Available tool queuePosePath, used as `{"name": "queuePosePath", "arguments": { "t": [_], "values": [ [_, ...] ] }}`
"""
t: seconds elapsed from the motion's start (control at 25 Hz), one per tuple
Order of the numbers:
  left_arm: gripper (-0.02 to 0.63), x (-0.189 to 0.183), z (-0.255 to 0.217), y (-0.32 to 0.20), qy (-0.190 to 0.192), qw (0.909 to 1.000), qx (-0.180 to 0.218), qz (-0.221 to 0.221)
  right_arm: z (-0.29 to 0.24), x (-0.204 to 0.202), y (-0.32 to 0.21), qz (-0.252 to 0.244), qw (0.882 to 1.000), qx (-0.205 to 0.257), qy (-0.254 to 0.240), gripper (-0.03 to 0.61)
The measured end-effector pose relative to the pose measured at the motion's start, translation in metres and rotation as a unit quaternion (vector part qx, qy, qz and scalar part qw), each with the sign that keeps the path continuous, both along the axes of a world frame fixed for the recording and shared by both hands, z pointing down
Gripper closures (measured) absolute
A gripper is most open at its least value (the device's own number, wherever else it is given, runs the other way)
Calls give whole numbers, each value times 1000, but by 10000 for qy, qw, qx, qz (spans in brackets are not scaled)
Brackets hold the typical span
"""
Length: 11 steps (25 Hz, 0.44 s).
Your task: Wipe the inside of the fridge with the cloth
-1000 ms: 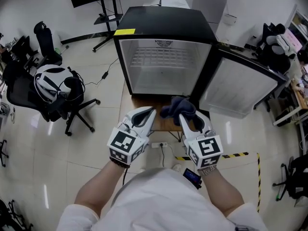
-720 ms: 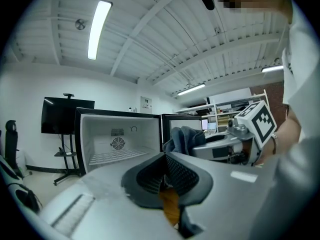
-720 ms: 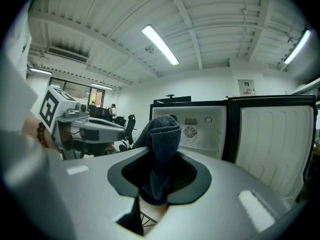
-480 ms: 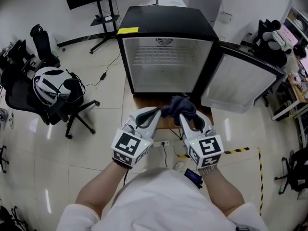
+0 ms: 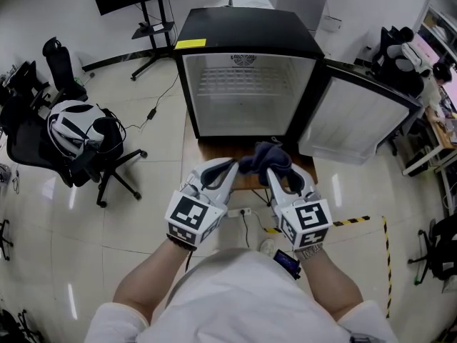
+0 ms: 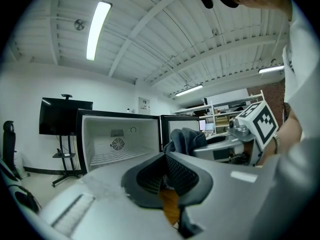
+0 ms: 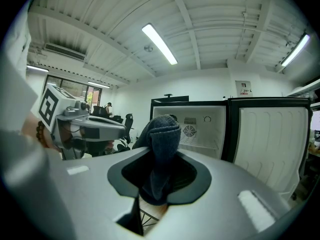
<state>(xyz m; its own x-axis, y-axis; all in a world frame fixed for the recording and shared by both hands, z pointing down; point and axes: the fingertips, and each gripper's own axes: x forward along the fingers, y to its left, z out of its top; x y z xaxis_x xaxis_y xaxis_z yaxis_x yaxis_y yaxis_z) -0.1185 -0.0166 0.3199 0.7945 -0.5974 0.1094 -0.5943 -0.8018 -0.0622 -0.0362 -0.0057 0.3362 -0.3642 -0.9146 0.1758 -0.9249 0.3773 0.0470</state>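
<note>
A small black fridge (image 5: 246, 34) stands ahead on a low wooden stand, its door (image 5: 355, 122) swung open to the right. Its white inside (image 5: 243, 102) holds one wire shelf and nothing else. My right gripper (image 5: 277, 171) is shut on a dark blue cloth (image 5: 264, 158), which bunches up above its jaws (image 7: 162, 134). My left gripper (image 5: 223, 171) is held beside it, shut with nothing between its jaws. Both grippers hover in front of the fridge opening, short of it. In the left gripper view the cloth (image 6: 187, 139) and the fridge (image 6: 117, 139) show ahead.
A black office chair (image 5: 43, 138) with a white helmet (image 5: 71, 123) on it stands at the left. A monitor stand (image 5: 153, 16) is behind the fridge at the left. Cables and a power strip (image 5: 235, 213) lie on the floor under my hands. Shelving stands at the right.
</note>
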Motion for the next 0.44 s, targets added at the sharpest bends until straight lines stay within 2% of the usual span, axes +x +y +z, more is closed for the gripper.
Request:
{"name": "queuePosePath", "arguments": {
  "t": [0.44],
  "values": [
    [609,-3,5,-1,-10,10000,3,-28,2,-2,-2,-8,10000,-14,6,488]
  ]
}}
